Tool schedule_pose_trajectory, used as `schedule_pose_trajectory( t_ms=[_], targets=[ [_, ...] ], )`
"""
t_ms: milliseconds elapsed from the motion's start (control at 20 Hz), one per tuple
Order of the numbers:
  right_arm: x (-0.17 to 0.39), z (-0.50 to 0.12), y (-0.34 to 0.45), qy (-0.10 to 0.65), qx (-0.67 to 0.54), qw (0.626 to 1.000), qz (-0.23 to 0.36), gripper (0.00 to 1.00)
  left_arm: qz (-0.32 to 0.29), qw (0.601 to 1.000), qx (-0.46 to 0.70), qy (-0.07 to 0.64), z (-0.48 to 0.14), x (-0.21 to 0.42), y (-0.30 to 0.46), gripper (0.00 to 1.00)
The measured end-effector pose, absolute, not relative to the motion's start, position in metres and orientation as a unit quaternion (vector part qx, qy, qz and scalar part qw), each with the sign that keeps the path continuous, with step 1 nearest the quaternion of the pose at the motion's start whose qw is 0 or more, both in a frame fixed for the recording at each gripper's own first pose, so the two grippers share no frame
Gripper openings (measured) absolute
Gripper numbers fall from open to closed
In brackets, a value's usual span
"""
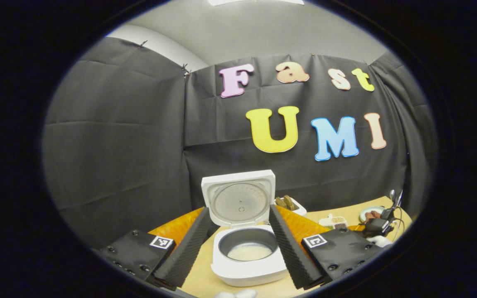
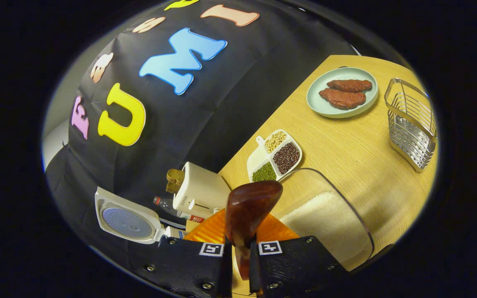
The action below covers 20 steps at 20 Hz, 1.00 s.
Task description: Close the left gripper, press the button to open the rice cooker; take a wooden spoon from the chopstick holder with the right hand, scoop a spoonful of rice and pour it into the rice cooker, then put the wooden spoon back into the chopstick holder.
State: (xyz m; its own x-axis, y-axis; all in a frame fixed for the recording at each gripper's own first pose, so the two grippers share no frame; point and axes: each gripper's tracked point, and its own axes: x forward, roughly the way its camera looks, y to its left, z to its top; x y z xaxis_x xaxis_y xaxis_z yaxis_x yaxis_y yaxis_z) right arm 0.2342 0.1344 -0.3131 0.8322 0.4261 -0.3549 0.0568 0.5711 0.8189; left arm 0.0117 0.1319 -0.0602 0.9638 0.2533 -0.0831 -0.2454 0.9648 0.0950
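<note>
The white rice cooker [image 1: 246, 269] stands with its lid [image 1: 239, 198] raised, and pale contents lie in its dark inner pot [image 1: 249, 248]. My left gripper [image 1: 238, 254] is open, its fingers [image 1: 184, 248] wide apart on either side of the cooker in the left gripper view, touching nothing. My right gripper [image 2: 240, 250] is shut on the handle of a dark wooden spoon [image 2: 250, 207]. The spoon's bowl hovers by the left rim of a clear box of white rice [image 2: 329, 217]. I cannot tell whether rice lies in the spoon. A wire metal holder [image 2: 412, 124] stands at the far right.
A white toaster holding bread [image 2: 199, 190] stands beside the cooker's lid [image 2: 126, 221]. A divided dish of beans [image 2: 275, 157] and a plate with meat [image 2: 342, 93] sit on the wooden table [image 2: 346, 140]. An orange mat [image 1: 176, 227] lies under the cooker. The other gripper [image 1: 377, 225] is far right.
</note>
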Motion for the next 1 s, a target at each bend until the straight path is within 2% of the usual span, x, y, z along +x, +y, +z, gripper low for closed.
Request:
schedule_pose_trajectory(
  t_ms=[300,600,1000],
  targets=[
    [0.231,-0.279,0.093,0.225,0.54,0.805,0.099,0.16,0.125,0.99,0.041,0.043,-0.057,0.013,0.133,0.97],
    [0.229,-0.252,0.078,0.205,0.542,0.81,0.093,0.16,0.118,0.991,0.038,0.042,-0.056,0.012,0.129,0.97],
    [0.229,-0.202,0.121,0.202,0.541,0.807,0.123,0.16,0.126,0.991,0.023,0.043,-0.062,-0.001,0.141,0.97]
  ],
)
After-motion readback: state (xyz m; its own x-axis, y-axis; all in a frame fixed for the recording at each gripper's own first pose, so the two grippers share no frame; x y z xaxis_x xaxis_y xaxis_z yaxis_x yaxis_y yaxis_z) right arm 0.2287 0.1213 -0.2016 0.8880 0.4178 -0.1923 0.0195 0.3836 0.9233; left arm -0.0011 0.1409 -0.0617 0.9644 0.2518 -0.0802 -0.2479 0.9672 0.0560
